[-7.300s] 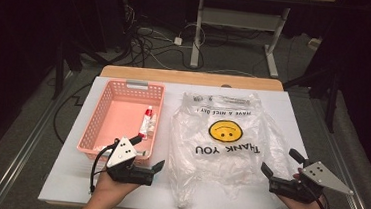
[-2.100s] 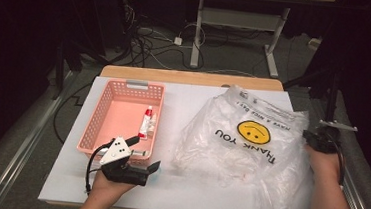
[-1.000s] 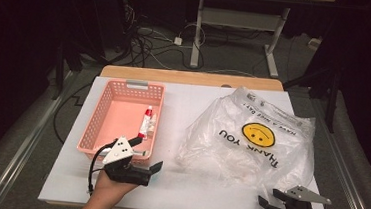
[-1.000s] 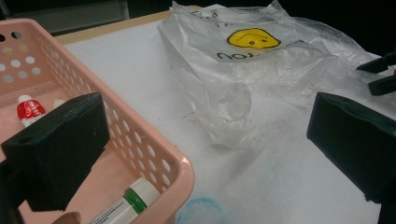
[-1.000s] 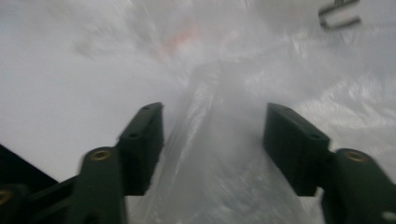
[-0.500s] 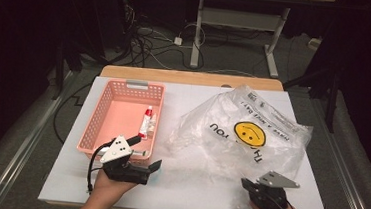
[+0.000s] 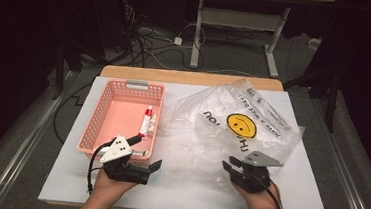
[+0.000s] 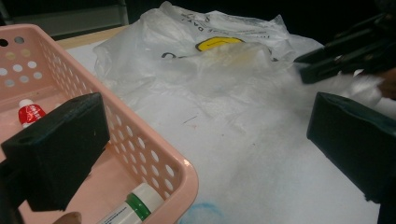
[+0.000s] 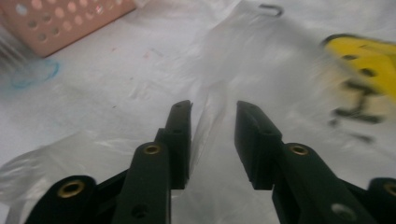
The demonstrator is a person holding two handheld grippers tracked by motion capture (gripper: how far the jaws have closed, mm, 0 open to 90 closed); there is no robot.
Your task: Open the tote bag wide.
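Straddling a raised fold of the clear plastic bag, the right gripper has its jaws slightly apart, not pinching yet. Left gripper sits wide open just past the pink basket. White table, dark cable-strewn floor beyond.

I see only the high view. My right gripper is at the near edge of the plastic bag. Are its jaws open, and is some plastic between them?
Observer: Yes. In the right gripper view the right gripper is open, and a raised fold of the plastic bag stands in the gap between the jaws.
Operator: And the left gripper, does it hold anything?
Observer: No. The left gripper is wide open, one jaw over the pink basket, the other over the table.
Operator: What lies in the basket near that jaw?
Observer: A white tube with a green band, close to the near rim.
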